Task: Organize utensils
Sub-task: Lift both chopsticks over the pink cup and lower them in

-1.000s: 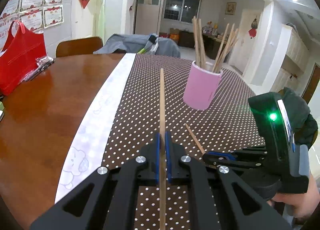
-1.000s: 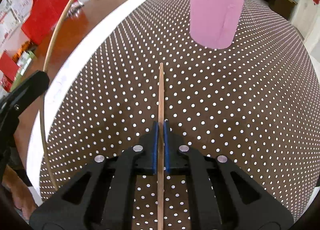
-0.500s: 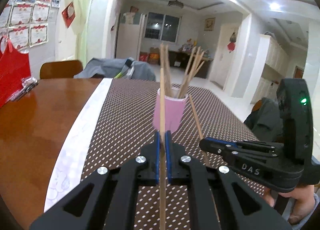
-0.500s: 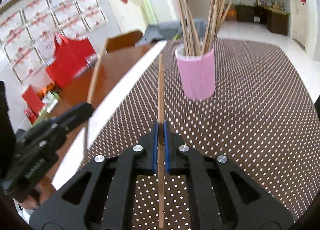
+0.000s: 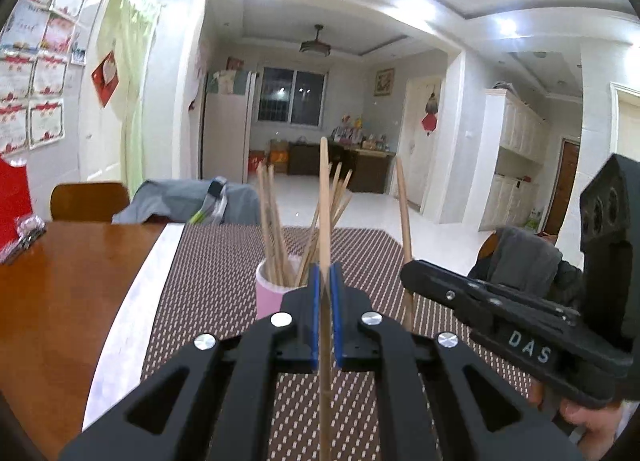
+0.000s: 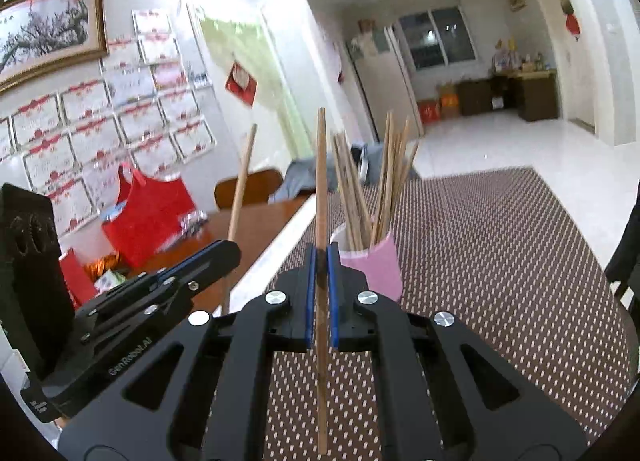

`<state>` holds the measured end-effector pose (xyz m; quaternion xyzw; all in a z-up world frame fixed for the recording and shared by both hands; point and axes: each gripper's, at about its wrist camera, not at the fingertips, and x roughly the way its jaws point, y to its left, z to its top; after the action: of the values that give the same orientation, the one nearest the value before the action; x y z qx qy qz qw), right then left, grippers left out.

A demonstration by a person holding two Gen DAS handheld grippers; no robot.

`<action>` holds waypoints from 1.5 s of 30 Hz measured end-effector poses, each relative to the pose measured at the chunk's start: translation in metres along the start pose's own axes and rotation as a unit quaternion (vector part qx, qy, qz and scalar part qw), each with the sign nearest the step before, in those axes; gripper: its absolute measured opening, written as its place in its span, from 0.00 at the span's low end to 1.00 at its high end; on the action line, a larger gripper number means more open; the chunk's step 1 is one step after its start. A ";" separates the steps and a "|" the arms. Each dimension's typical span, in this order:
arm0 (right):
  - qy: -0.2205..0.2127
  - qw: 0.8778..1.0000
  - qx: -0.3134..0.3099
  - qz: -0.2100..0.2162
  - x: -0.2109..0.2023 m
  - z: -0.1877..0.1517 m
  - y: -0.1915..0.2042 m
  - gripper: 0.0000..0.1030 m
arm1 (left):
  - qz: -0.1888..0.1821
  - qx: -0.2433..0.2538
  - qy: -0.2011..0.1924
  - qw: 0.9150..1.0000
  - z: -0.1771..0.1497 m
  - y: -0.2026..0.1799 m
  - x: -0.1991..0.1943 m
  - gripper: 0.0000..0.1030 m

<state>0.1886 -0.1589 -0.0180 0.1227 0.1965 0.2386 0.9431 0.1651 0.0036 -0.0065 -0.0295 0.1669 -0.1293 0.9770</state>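
Observation:
A pink cup (image 5: 270,295) (image 6: 374,267) holding several wooden chopsticks stands on the dotted brown tablecloth. My left gripper (image 5: 325,277) is shut on one wooden chopstick (image 5: 324,197), lifted and pointing nearly upright just in front of the cup. My right gripper (image 6: 319,257) is shut on a second chopstick (image 6: 320,169), also raised, with the cup just beyond it to the right. The right gripper (image 5: 408,273) shows at the right of the left wrist view, its chopstick (image 5: 403,213) beside the cup. The left gripper (image 6: 230,251) and its chopstick (image 6: 242,181) show at the left of the right wrist view.
A red bag (image 6: 154,209) and small packets lie on the bare wooden part of the table (image 5: 56,281) at the left. A wooden chair (image 5: 90,201) and a grey garment (image 5: 180,201) sit at the far end. A white strip (image 5: 132,309) edges the tablecloth (image 6: 500,261).
Both grippers have risen and tilted up from the table, each carrying its chopstick. The cup, earlier ahead on the cloth, now sits low and close behind the fingertips.

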 end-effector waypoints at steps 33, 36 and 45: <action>-0.130 0.991 0.016 -0.027 0.087 0.055 -0.045 0.06 | 0.004 -0.062 -0.193 0.979 0.050 0.052 0.134 0.06; -0.127 0.991 0.017 -0.035 0.094 0.053 -0.050 0.06 | 0.010 -0.059 -0.190 0.980 0.042 0.053 0.144 0.06; -0.129 0.990 0.019 -0.048 0.098 0.049 -0.059 0.06 | 0.033 -0.043 -0.193 0.980 0.027 0.051 0.161 0.06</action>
<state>0.3128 -0.1668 -0.0236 0.1605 0.0836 0.1713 0.9685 0.3335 0.0110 -0.0380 -0.0908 -0.0189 -0.0816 0.9923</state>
